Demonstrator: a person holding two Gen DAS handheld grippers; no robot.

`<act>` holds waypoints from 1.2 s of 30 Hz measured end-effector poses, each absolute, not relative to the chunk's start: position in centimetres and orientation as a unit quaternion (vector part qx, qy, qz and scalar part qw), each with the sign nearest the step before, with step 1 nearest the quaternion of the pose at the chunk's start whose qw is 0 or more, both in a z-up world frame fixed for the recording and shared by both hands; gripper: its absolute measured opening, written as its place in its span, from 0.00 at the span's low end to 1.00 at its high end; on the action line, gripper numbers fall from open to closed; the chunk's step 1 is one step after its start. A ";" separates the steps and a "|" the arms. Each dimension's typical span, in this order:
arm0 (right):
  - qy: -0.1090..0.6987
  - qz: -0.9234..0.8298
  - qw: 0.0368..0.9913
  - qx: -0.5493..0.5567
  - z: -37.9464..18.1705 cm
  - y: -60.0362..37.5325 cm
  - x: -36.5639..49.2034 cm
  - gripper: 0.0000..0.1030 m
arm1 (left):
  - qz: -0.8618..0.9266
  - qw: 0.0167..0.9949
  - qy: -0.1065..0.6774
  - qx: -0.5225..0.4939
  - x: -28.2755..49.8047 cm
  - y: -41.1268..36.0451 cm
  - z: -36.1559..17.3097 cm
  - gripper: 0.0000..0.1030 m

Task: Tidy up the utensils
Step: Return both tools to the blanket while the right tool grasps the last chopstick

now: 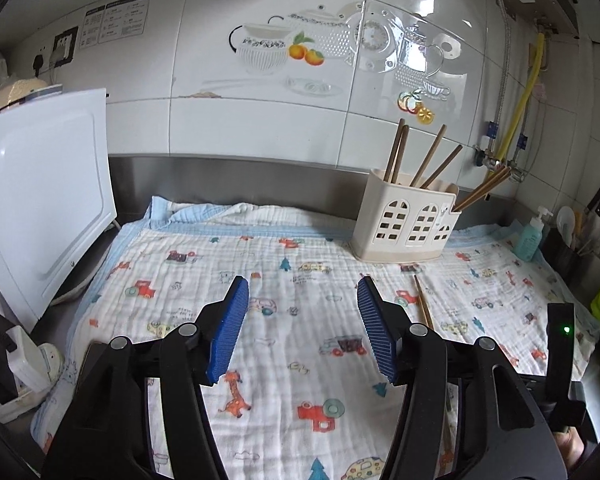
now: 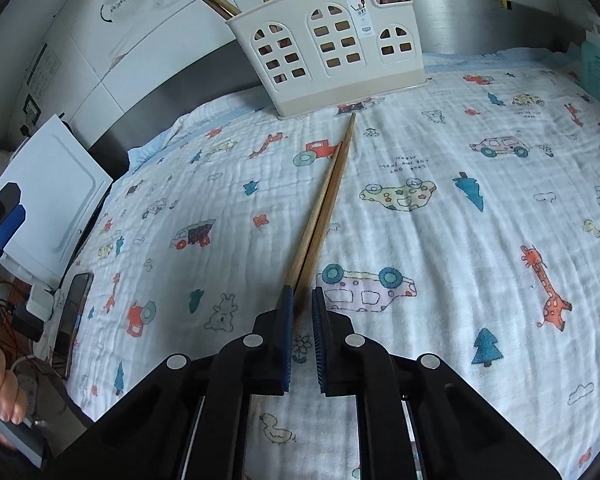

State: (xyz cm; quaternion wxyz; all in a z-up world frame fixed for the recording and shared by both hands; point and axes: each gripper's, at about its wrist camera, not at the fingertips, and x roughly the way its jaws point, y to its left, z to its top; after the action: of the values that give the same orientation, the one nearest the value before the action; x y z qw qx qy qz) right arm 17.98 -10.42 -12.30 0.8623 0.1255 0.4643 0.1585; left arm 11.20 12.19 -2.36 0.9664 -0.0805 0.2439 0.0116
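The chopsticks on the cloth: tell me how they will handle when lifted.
The chopsticks look like thin, stiff wood, so probably light and rigid. Gripped at one end by the right tongs, the two may scissor apart or swing. The soft cloth likely stops them rolling.

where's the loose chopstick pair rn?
The chopstick pair lies on the printed cloth in front of the utensil holder, near ends between the right gripper pads.
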 end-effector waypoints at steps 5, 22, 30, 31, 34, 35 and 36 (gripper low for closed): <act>0.467 0.140 0.866 0.110 -12.2 -9.5 18.2 0.09 | 0.014 0.964 0.251 -0.086 11.0 12.7 -3.1 0.55; 0.467 0.109 0.876 0.062 -12.2 -8.1 18.9 0.09 | 0.003 0.958 0.274 -0.087 10.6 11.5 -4.7 0.55; 0.451 0.113 0.883 0.054 -12.2 -8.4 18.3 0.08 | -0.010 0.955 0.287 -0.079 10.2 9.9 -5.4 0.55; 0.450 0.114 0.884 0.054 -12.1 -8.5 18.1 0.08 | -0.011 0.954 0.289 -0.078 10.2 9.7 -5.6 0.55; 0.444 0.116 0.887 0.054 -11.9 -9.3 17.6 0.07 | -0.024 0.950 0.300 -0.079 10.1 9.0 -6.1 0.55; 0.441 0.115 0.888 0.053 -11.8 -9.6 17.4 0.07 | -0.026 0.950 0.303 -0.078 10.1 8.7 -6.4 0.55; 0.438 0.116 0.890 0.049 -11.6 -9.8 17.1 0.07 | -0.030 0.949 0.306 -0.077 10.0 8.3 -6.6 0.55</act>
State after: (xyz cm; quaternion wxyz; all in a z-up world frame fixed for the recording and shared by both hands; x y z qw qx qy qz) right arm 17.12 -9.83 -11.63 0.8902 0.0493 0.4379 0.1155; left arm 10.03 8.31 -6.59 0.9486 -0.0765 0.3056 -0.0298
